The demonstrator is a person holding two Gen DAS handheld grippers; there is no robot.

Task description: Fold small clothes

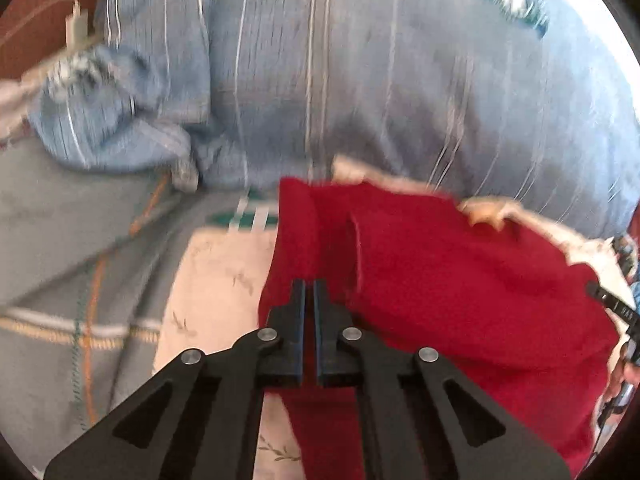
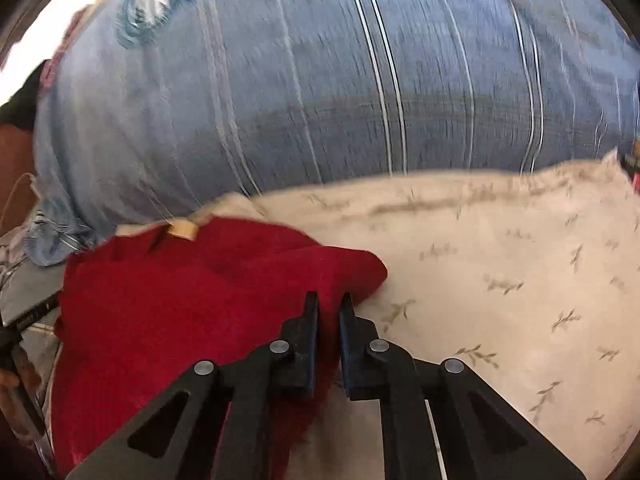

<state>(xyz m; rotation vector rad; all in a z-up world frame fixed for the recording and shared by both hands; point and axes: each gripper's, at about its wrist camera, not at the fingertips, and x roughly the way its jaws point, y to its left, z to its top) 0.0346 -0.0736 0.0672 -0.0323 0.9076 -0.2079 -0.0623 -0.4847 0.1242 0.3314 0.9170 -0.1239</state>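
Observation:
A dark red garment (image 1: 460, 280) lies spread on a cream leaf-print sheet (image 1: 216, 280). My left gripper (image 1: 309, 286) is shut on the garment's left edge, red cloth pinched between its fingers. In the right wrist view the red garment (image 2: 180, 312) fills the lower left, with a tan label at its top edge. My right gripper (image 2: 329, 300) is shut on the garment's right edge, a strip of red cloth hanging down between its fingers. The other gripper shows at each view's side edge. Both views are motion-blurred.
A large blue striped pillow (image 1: 380, 80) lies just behind the garment and also fills the top of the right wrist view (image 2: 340, 80). A crumpled blue cloth (image 1: 112, 120) and a grey blanket (image 1: 60, 248) lie at left. The cream sheet (image 2: 500, 280) extends right.

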